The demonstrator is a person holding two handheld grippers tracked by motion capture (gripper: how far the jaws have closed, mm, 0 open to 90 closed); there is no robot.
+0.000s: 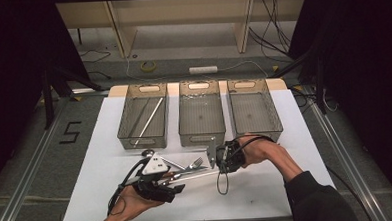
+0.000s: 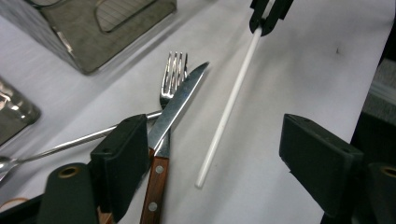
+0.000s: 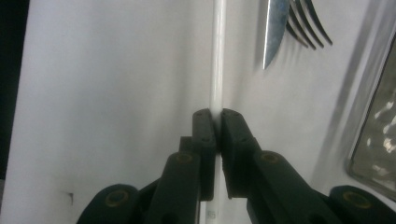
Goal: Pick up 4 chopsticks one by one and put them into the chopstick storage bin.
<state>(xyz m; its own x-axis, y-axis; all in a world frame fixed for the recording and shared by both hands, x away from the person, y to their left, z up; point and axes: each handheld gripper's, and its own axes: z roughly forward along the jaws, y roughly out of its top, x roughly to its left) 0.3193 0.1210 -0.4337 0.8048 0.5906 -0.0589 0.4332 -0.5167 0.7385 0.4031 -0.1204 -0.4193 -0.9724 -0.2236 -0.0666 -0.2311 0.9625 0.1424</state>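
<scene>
Right tongs point(image 3: 218, 116) clenched on a white rod point(image 3: 218, 56), gripped near one end, close to the front of the middle bin point(image 1: 201, 115). Rod slanting over the white desk point(image 1: 267, 187), far end near the left tongs point(image 2: 233, 154) and possibly just clear of the surface (hard to judge from the high view). Left tongs released, jaws wide apart, nothing pressed between them; rod's free end lying in the gap. Wooden-handled knife point(image 2: 175, 109) crossed over a fork point(image 2: 172, 77) beside the left jaw, long spoon point(image 2: 60, 144) slanting beneath. Another white rod point(image 1: 149, 120) resting in the left bin point(image 1: 144, 115); right bin point(image 1: 254, 110) alongside.
</scene>
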